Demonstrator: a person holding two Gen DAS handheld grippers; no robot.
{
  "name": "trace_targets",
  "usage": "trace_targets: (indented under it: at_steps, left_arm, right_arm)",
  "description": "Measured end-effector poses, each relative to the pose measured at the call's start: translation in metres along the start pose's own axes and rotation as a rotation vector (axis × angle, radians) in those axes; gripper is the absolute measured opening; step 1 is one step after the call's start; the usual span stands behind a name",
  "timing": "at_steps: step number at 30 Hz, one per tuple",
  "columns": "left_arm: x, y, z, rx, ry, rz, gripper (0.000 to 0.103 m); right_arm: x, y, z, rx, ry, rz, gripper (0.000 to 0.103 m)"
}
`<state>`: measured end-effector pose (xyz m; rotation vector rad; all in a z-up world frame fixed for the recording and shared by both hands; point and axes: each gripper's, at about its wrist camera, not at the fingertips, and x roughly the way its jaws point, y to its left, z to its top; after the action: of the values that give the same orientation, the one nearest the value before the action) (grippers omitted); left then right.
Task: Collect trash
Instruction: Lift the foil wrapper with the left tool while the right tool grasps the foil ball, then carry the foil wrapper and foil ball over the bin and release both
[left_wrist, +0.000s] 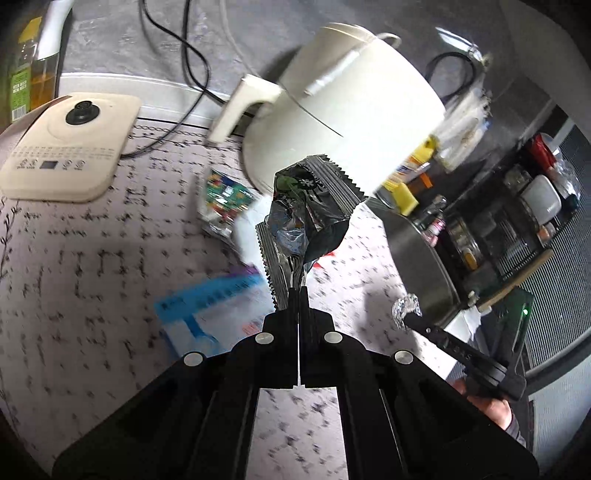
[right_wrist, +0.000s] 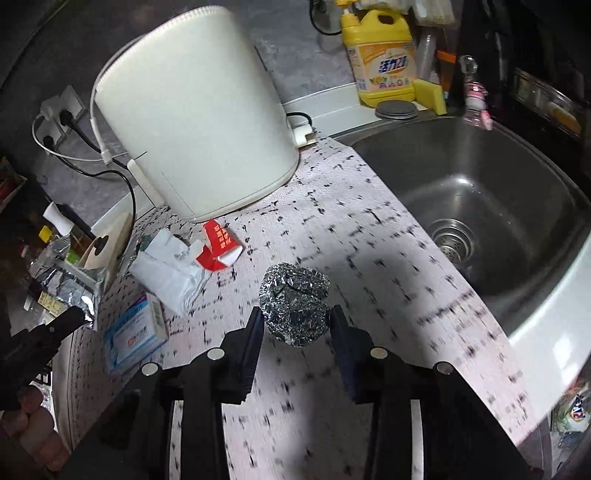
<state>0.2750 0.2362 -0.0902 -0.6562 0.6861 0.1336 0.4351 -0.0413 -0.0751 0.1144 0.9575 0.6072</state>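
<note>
Left gripper (left_wrist: 297, 291): clamped on foil wrapper (left_wrist: 306, 218) | right gripper (right_wrist: 295, 325): part-open astride foil ball (right_wrist: 293, 308), left pad touching, right pad just clear | ball is best centred before squeezing.

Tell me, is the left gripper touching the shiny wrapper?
Touching. The left wrist view shows the left gripper shut on the wrapper, pinching its lower end.

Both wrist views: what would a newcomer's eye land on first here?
Probably the crumpled foil ball on the patterned counter, sitting between the fingers of the right hand-held gripper. Next, the silvery snack wrapper pinched in the shut left hand-held gripper, held up in front of the big white appliance. The steel sink lies to the foil ball's right.
</note>
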Motion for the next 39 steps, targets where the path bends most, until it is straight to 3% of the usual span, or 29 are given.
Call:
trace_targets:
  at_steps: [13,22,36,38,39]
  left_arm:
    - [0.010,-0.109,-0.085,0.107,0.136,-0.129,0.001]
    - [0.022,-0.182,-0.150,0.194,0.232,-0.200,0.001]
    - [0.035,-0.243,-0.274,0.266,0.412,-0.194,0.001]
    - [0.038,-0.247,-0.291,0.266,0.434,-0.188,0.001]
    - [0.039,-0.249,-0.301,0.267,0.445,-0.184,0.001]
  right_arm:
    - [-0.131,-0.077,-0.079,0.128,-0.037,0.010,0.037]
    - [-0.207,-0.147,-0.139,0.226,-0.057,-0.057,0.037]
    - [-0.253,-0.231,-0.256,0.322,0.031,-0.103,0.038]
    - [-0.253,-0.240,-0.270,0.344,0.064,-0.116,0.043]
    - [-0.254,-0.249,-0.279,0.370,0.081,-0.106,0.055]
